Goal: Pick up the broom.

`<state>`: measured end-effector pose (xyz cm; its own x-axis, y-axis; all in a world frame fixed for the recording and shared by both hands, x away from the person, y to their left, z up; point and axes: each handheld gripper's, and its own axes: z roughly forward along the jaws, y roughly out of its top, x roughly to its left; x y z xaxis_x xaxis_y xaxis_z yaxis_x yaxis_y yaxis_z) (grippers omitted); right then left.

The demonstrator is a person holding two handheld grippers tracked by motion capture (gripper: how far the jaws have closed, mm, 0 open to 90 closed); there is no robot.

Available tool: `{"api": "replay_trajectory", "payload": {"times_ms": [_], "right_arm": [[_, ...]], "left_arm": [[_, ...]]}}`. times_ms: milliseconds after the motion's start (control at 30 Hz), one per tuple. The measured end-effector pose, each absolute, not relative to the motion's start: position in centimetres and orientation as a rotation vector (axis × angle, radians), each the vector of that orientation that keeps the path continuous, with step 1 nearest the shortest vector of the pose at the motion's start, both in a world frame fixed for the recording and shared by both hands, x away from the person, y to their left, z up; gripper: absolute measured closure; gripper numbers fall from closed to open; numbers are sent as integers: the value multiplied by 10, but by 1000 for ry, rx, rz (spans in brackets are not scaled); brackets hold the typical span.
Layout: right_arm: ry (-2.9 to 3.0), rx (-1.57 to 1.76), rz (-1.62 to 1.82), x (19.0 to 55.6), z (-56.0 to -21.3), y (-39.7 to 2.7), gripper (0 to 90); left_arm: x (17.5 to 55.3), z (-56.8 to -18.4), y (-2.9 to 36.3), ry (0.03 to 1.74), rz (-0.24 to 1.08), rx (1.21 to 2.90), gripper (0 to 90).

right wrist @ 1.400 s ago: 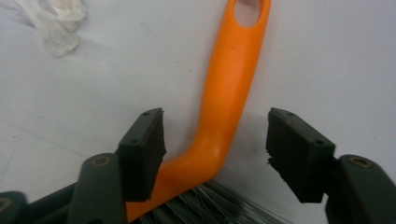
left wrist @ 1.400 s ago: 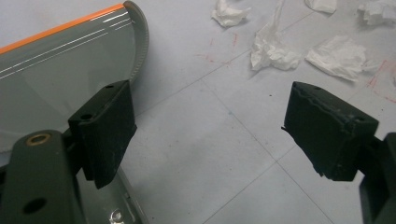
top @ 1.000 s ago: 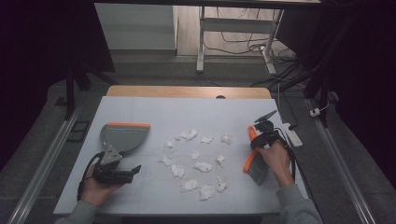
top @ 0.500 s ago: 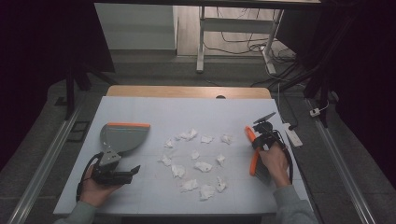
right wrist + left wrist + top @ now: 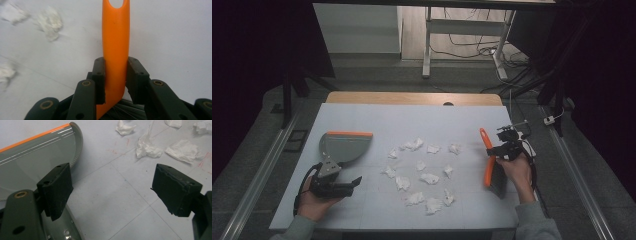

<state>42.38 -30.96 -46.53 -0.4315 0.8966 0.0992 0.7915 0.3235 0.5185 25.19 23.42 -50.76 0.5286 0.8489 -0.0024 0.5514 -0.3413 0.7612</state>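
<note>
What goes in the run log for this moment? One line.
right gripper: shut on brush handle | left gripper: open beside dustpan | paper scraps: unswept

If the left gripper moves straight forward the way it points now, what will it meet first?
Probably the crumpled paper scraps: they lie straight past the open left gripper, over bare table. The dustpan lies beside its left jaw. Depth is unclear.

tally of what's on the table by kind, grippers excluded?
crumpled paper wads: 12 (the two by the far edge of the pile nearly merge)
dustpan: 1
brush: 1
total: 14
</note>
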Motion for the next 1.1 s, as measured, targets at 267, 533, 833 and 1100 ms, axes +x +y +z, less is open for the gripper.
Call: {"api": "replay_trajectory", "payload": {"times_ms": [267,533,833,1100], "right_arm": [[2344,1516,966,416,-446,-327,706],[2318,1434,1167,413,-440,-337,706],[2246,1332,1314,405,-428,-338,706],[2169,1209,1491,400,-420,-340,705]], "left_arm": [[253,-508,233,1130,518,2043,174],[254,-508,233,1129,520,2041,173],[254,-507,231,1123,526,2039,174],[258,-505,220,1092,544,2055,174]]}}
